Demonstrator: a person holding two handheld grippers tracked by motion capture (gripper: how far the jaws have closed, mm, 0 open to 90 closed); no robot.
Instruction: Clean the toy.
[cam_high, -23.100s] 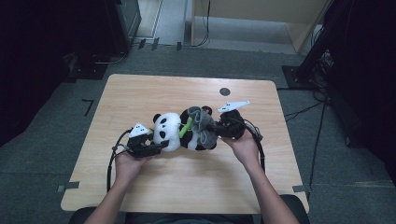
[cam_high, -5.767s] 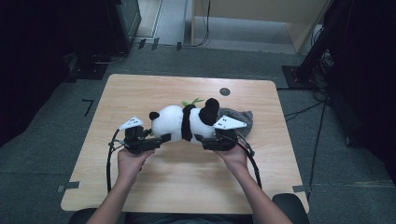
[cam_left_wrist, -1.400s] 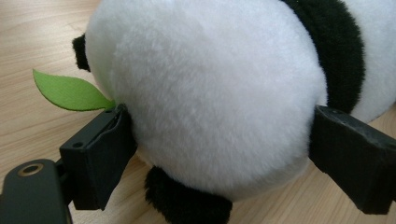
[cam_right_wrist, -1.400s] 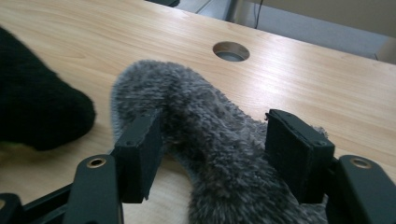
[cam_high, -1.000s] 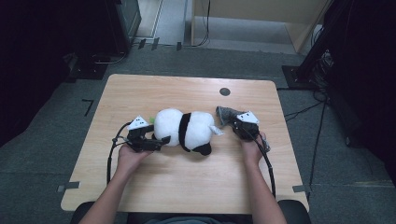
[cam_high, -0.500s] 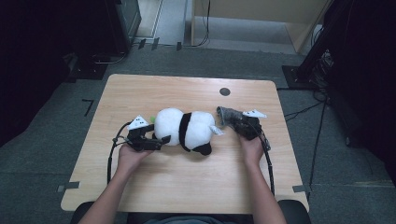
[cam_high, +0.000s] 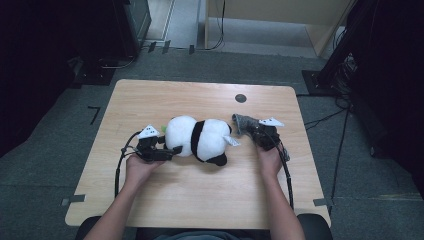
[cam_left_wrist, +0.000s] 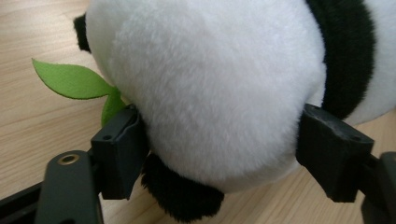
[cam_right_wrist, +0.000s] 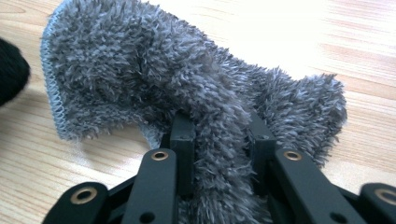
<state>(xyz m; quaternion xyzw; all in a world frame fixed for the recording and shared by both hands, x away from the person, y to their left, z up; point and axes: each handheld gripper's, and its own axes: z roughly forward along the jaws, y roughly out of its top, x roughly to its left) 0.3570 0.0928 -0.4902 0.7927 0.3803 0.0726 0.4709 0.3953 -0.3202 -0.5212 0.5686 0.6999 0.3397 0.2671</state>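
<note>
The panda (cam_high: 200, 139) lay in the middle of the table (cam_high: 200, 210); its head was clasped by the left gripper (cam_left_wrist: 219, 144), whose jaws had just been closing, probably to steady it. A grey cloth (cam_right_wrist: 187, 93), pinched in the just-closing right gripper (cam_right_wrist: 219, 135), was held beside the panda. Nothing was seen in the way.

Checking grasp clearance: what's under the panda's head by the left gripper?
Under the panda: wooden table, a green felt leaf poking out beside one jaw, and a black plush part below the head. The left gripper clamps the head; anything beneath the body is hidden.
</note>
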